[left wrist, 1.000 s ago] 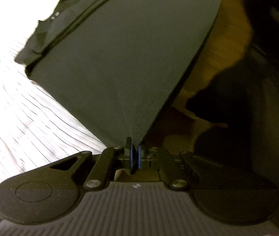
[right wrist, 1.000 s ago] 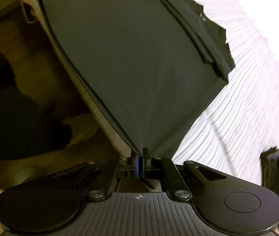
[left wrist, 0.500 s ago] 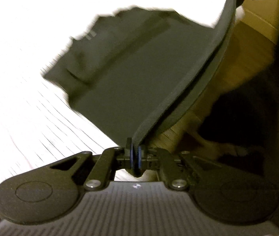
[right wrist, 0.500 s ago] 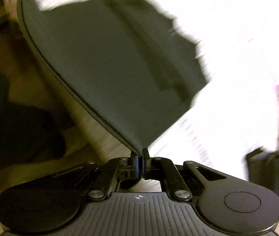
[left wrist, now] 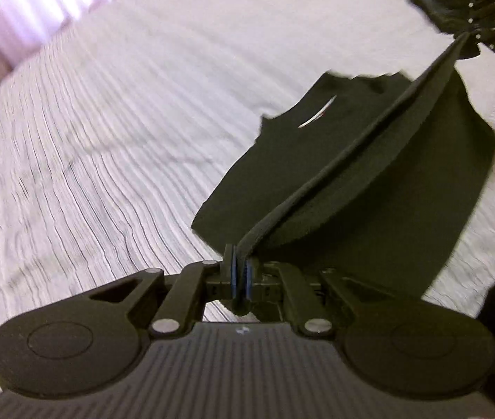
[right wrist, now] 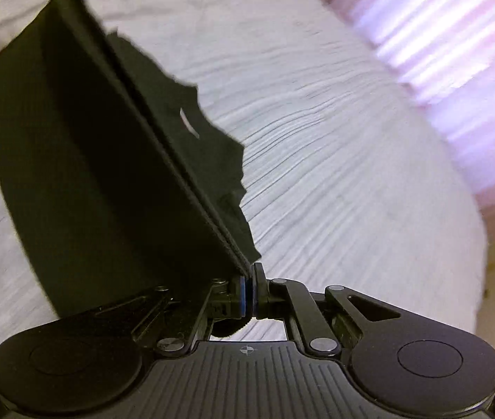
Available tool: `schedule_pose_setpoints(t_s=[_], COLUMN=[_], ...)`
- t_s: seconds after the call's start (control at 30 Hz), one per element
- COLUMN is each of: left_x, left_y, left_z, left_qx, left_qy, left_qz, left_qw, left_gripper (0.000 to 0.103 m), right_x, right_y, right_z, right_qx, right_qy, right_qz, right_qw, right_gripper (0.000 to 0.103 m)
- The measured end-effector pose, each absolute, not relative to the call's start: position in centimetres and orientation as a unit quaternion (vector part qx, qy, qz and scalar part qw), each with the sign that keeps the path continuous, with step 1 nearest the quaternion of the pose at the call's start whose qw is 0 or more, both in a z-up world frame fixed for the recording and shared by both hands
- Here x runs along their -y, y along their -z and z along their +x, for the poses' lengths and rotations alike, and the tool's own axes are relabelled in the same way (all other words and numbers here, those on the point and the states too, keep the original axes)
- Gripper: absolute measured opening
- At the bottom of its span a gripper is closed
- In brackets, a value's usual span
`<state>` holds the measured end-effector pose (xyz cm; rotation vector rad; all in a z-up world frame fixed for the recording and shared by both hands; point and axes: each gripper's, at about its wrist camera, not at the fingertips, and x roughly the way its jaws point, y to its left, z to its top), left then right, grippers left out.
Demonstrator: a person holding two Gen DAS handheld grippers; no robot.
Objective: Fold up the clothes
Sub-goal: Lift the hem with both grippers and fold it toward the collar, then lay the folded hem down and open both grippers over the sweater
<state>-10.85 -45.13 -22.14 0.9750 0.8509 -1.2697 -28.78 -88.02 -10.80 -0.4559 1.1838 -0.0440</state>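
Carrying the hem over to fold the black shirt (left wrist: 317, 160) in half
Both the left gripper (left wrist: 241, 272) and right gripper (right wrist: 250, 291) pinch hem corners, jaws fully closed; keep the edge taut, lay it level over the collar on the bedspread (left wrist: 107, 139)

Black shirt (left wrist: 317, 160): matt knit cloth. Bedspread (left wrist: 107, 139): white ribbed fabric. Left hand-held gripper (left wrist: 240, 272): matt black plastic.

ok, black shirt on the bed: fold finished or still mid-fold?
Mid-fold. The black shirt lies partly on the white ribbed bedspread; its taut hem is lifted between both shut grippers, left and right.
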Motion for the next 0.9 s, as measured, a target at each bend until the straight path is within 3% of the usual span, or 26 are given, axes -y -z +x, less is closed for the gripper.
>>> schedule_pose_setpoints(t_s=[0.17,0.8,0.9], left_x=[47.5,54.9,54.3], left_y=[24.7,34.0,35.0], left_z=[-8.0,-1.8,-1.2], left_qx=[-0.43,-0.473,-0.478], left_qy=[0.51,0.514,0.505], left_qz=[0.417,0.415,0.402], left_qw=[0.618,0.584,0.596], left_gripper=[0.003,0.004,0.013], right_x=[92.8,98.8,99.2], right_y=[14.1,20.3,20.8], right_z=[-25.0,-20.0,-19.9], right_qx=[-0.565,-0.609,-0.603], right_qy=[-0.01,0.037,0.073], right_qz=[-0.162,-0.022,0.011], right_qw=[0.809,0.792,0.794], right_gripper=[0.003,0.003,0.003])
